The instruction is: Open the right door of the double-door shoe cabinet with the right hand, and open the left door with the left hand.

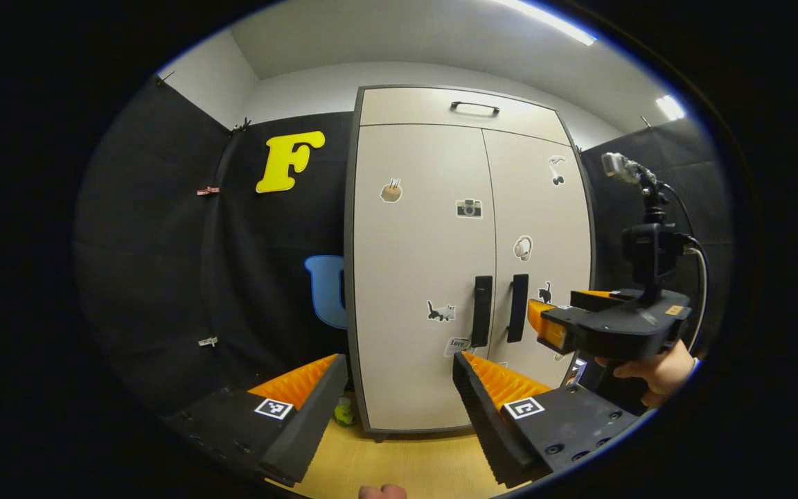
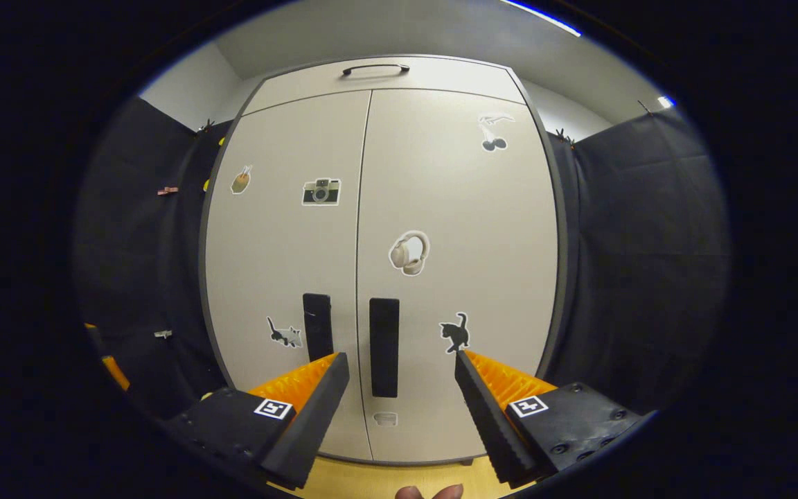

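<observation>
Before the closed shoe cabinet (image 2: 378, 229), the right gripper (image 2: 399, 364), jaws spread, lines up on the right door handle (image 2: 384, 346); the left gripper (image 1: 399, 364) waits, likewise spread.

I see black cloth (image 1: 163, 263) hanging around the booth, pinned with small clips (image 1: 208, 190) on the left side. Above it I make out a white wall (image 1: 316, 86) and a ceiling with strip lights (image 1: 544, 19). A pale wooden floor (image 1: 413, 464) runs along the bottom, and I spot a small yellow-green ball (image 1: 343, 414) lying on it.
</observation>
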`<state>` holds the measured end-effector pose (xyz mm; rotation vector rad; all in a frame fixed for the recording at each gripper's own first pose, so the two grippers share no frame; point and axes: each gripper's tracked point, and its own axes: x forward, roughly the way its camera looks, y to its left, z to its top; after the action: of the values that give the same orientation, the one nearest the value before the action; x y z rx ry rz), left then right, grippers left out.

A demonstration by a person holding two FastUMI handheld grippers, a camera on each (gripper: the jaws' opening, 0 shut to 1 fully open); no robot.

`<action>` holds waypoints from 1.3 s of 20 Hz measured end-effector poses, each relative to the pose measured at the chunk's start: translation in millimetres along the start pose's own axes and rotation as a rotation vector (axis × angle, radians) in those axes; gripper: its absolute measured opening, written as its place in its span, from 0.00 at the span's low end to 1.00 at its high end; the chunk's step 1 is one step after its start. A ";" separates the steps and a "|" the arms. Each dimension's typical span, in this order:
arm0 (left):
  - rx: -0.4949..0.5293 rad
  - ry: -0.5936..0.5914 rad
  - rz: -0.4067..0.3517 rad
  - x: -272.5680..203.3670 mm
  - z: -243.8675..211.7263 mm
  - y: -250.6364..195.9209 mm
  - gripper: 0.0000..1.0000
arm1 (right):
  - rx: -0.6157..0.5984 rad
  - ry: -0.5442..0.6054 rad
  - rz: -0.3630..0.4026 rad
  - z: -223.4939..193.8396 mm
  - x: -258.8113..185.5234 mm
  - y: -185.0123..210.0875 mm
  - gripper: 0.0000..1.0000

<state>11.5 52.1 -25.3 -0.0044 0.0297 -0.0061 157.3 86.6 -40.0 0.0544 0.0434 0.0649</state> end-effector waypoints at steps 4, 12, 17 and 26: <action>-0.010 -0.002 0.019 1.5 -3.1 20.4 0.95 | 0.012 0.031 -0.020 -19.3 40.2 1.7 0.98; -0.015 0.015 0.041 4.0 -13.9 38.8 0.95 | 0.013 0.073 -0.023 -49.2 83.1 11.8 0.68; -0.022 0.022 0.040 1.7 -15.9 38.0 0.95 | -0.059 0.049 -0.041 -50.4 82.6 15.4 0.40; -0.028 0.020 0.062 -19.6 -13.1 33.2 0.95 | 0.005 0.090 -0.037 -50.2 82.9 12.4 0.17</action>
<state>-8.2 85.4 -38.0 -0.0313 0.0500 0.0560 237.0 107.1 -92.8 0.0557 0.1342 0.0297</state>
